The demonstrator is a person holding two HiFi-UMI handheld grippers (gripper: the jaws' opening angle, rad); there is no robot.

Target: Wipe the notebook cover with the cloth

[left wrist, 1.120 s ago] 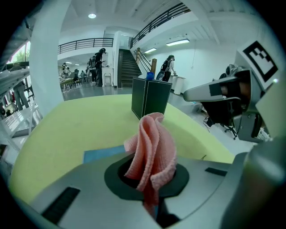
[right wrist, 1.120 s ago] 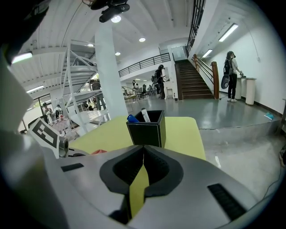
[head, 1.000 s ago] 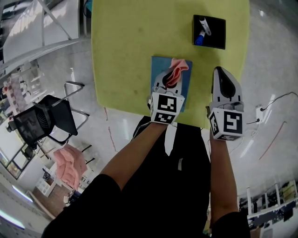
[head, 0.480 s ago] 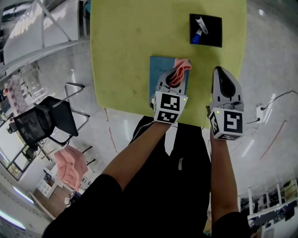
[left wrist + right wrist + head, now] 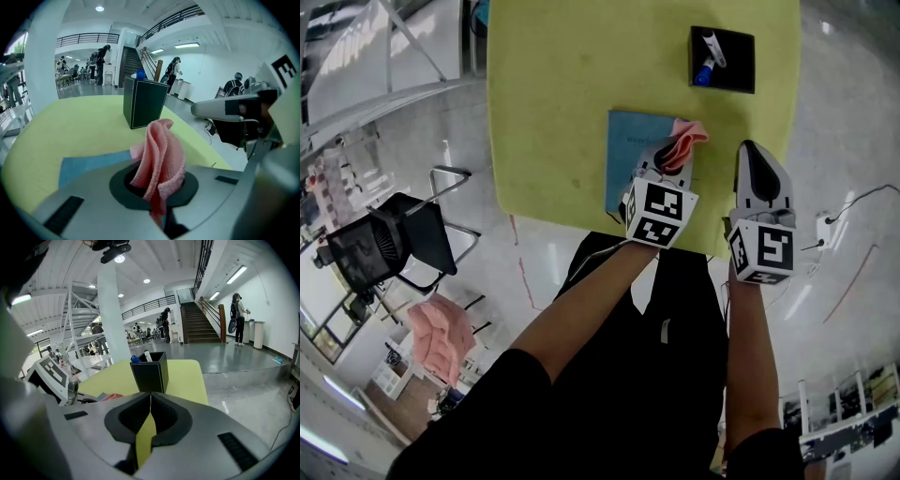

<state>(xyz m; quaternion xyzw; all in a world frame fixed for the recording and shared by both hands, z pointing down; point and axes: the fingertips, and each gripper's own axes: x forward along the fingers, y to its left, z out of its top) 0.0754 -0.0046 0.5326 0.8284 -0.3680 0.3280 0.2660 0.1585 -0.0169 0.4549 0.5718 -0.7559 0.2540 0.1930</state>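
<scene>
Our left tongs (image 5: 667, 161) are clamped on the pink cloth (image 5: 686, 141). In the left gripper view a tall fold of it stands out of the closed jaws, and the rest bunches just ahead of the tips. The blue notebook (image 5: 628, 155) lies flat on the yellow table (image 5: 553, 94), under the left tongs and spreading to their left. Its long axis runs away from us, roughly in line with the tongs themselves. The cloth sits at the right edge of the cover, towards the far corner, so nearly all the bare cover lies to the left of the left tongs. We cannot tell whether the cloth is pressed onto the cover or only held just above it.

Our right tongs (image 5: 755, 150) are pressed together with nothing in them; only a strip of table shows through the slit in the right gripper view. They sit just to the right of the left tongs, off the notebook. The black pen holder (image 5: 722, 61) stands well ahead of them.

We judge the wiping to be under way, with the cloth at one end of a pass. The left tongs are the nearer pair and the only ones carrying the cloth. The coming move should therefore be a leftward sweep across the short side of the cover, keeping the cloth low. The notebook might slide, and the right tongs are close enough to steady its right edge.
</scene>
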